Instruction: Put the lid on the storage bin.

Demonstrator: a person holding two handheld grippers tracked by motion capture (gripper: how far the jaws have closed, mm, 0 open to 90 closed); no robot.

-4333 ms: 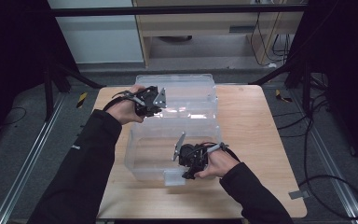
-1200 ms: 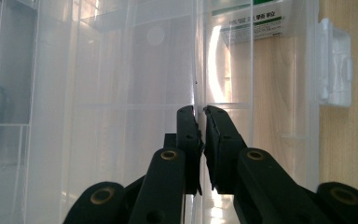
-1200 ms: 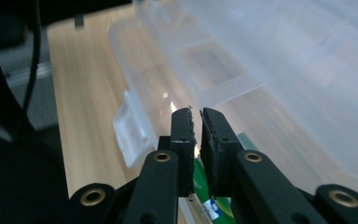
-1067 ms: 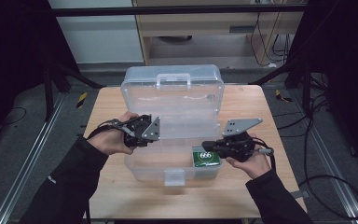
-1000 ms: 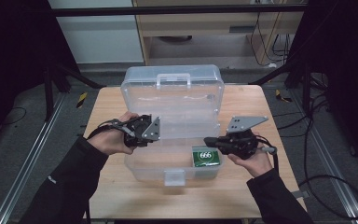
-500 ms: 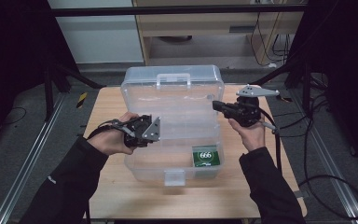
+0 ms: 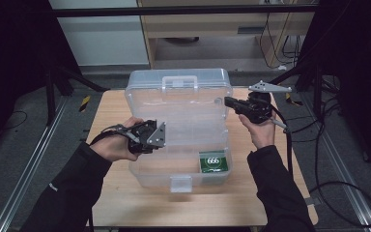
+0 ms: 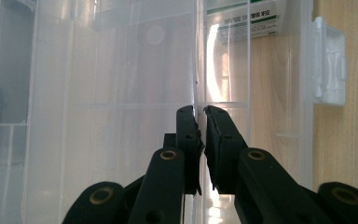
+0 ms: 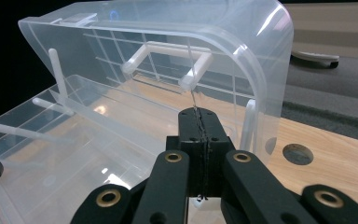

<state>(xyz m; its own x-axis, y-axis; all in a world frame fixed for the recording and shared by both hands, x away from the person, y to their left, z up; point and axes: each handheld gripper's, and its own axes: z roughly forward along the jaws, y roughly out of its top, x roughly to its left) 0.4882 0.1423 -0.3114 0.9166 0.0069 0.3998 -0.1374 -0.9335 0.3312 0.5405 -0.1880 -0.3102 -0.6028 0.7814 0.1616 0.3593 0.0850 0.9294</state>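
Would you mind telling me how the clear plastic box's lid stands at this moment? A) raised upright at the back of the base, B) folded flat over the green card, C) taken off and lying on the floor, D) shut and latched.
A: the lid stands upright behind the open base, and the green card lies uncovered in the base's front right compartment.

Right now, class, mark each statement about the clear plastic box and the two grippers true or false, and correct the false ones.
1. The box's lid stands open. True.
2. The left gripper is shut on the box's wall. True.
3. The right gripper is wide open. False: its fingers are pressed together, at the lid's right edge.
4. The green card lies on the table outside the box. False: it lies inside the box, at its front right.
5. The table is wooden. True.
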